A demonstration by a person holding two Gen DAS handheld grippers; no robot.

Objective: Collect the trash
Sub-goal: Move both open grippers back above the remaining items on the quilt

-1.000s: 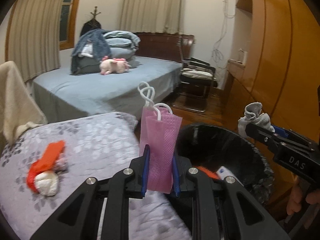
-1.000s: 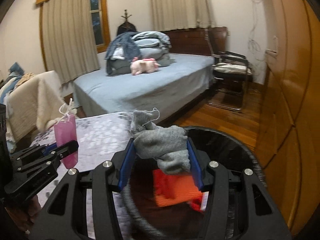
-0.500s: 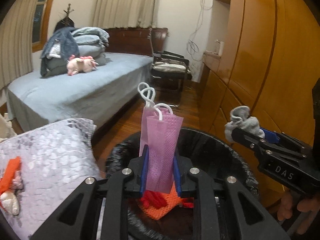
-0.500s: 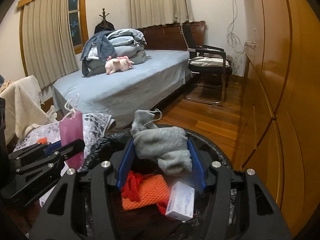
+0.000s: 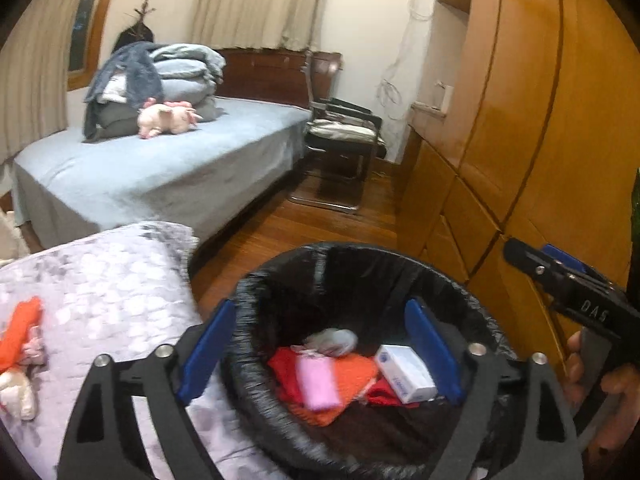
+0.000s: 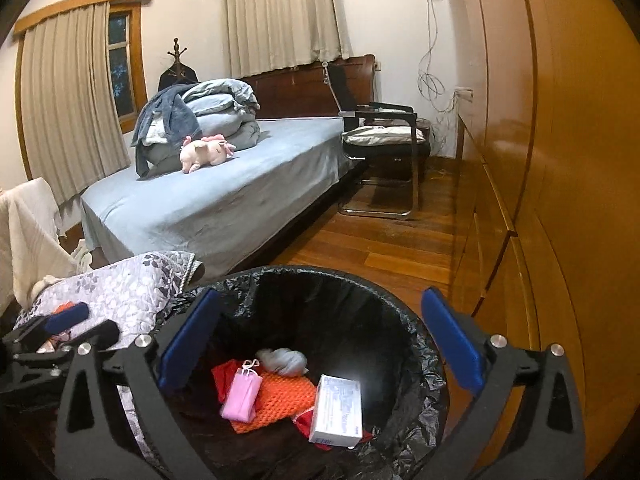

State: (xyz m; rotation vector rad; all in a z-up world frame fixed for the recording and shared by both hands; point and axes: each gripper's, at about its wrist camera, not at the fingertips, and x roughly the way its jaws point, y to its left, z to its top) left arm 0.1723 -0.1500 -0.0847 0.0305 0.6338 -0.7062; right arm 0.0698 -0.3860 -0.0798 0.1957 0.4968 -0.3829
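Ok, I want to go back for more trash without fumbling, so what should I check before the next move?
1. Left gripper empty, jaws opening: ok.
2. Right gripper empty, jaws opening: ok.
3. Pink mask and grey sock inside the bin: ok.
4. Liner over the bin's rim: ok where visible; the near edge is hidden.
5. More to collect: orange item on the patterned quilt: not ok, not yet binned.
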